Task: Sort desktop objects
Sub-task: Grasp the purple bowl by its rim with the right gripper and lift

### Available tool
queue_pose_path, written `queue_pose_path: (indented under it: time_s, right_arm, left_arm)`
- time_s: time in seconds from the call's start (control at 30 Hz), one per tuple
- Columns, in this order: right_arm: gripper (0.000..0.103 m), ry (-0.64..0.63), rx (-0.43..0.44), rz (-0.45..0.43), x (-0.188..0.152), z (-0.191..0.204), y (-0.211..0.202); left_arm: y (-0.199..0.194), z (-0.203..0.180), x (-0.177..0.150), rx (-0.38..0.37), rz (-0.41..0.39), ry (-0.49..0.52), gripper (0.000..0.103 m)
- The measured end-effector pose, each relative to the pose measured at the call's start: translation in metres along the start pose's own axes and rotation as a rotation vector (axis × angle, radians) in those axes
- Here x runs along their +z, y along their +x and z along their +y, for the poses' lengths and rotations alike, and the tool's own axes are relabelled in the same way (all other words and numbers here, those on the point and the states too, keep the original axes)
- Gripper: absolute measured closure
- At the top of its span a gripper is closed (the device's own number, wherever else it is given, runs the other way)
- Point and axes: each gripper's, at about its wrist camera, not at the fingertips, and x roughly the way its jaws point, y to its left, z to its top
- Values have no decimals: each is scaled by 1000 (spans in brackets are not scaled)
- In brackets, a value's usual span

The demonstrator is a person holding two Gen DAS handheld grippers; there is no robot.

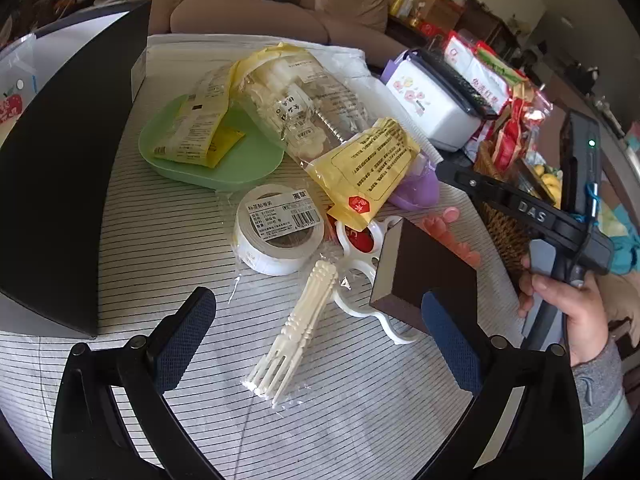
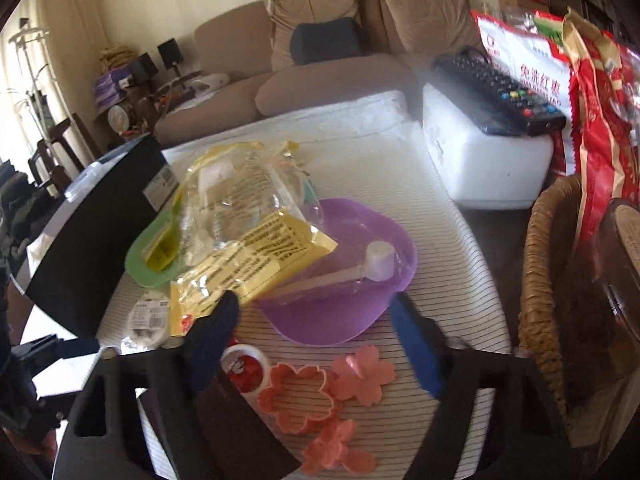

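- The left tool (image 1: 316, 340) hovers with its blue-padded fingers spread wide, nothing between them, above a striped cloth (image 1: 160, 240) covering the counter.
- Just ahead of it lies a clear packet of white plastic forks (image 1: 296, 332), ridged handles pointing away.
- To its right, a dark brown block (image 1: 424, 276) tilts over a white ring-shaped holder (image 1: 360, 248); whether the tool's right finger touches the block I cannot tell.
- Beyond the forks sits a roll of white label tape (image 1: 278, 232), wrapped in film.
- Farther on, a pale green tray (image 1: 240, 168) carries a yellow-edged packet; crinkled clear and yellow bags (image 1: 320, 120) spill over its right rim.
- A large black panel (image 1: 68, 184) stands along the left edge.
- The right tool (image 2: 320, 344) is also spread apart and empty, its left finger near the yellow bag's corner.
- Only the right wrist view shows the pink flower-shaped cutters (image 2: 324, 396) lying flat near the tool, and the translucent purple bowl (image 2: 352, 280) holding a white scoop (image 2: 380, 260).
- A woven wicker basket (image 2: 544, 300) stands at the counter's right edge, with red snack bags above it.
- Behind, a white box (image 2: 492, 164) bears a black remote (image 2: 500, 92).
- A brown sofa (image 2: 320, 60) with a dark cushion backs the room.
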Motion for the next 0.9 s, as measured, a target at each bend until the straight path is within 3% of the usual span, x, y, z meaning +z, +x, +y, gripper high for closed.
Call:
queue_pose_path:
  time_s: [0.23, 0.3, 0.33, 0.43, 0.53, 0.9]
  right_arm:
    - [34, 19, -107, 110, 0, -4, 39]
    - [45, 31, -106, 135, -5, -7, 49]
    - [55, 29, -112, 136, -8, -8, 52]
    - [78, 3, -144, 103, -12, -10, 52]
    - [88, 37, -113, 77, -12, -17, 45]
    - [88, -259, -91, -173, 15, 50, -41]
  left_arm:
    - [2, -2, -3, -17, 41, 30, 0]
    - [2, -2, -4, -12, 51, 38, 0]
    - [2, -2, -4, -13, 54, 40, 0]
    - [0, 0, -3, -18, 54, 35, 0]
    - [-3, 2, -1, -29, 52, 23, 0]
    - [-16, 6, 9, -59, 11, -2, 0]
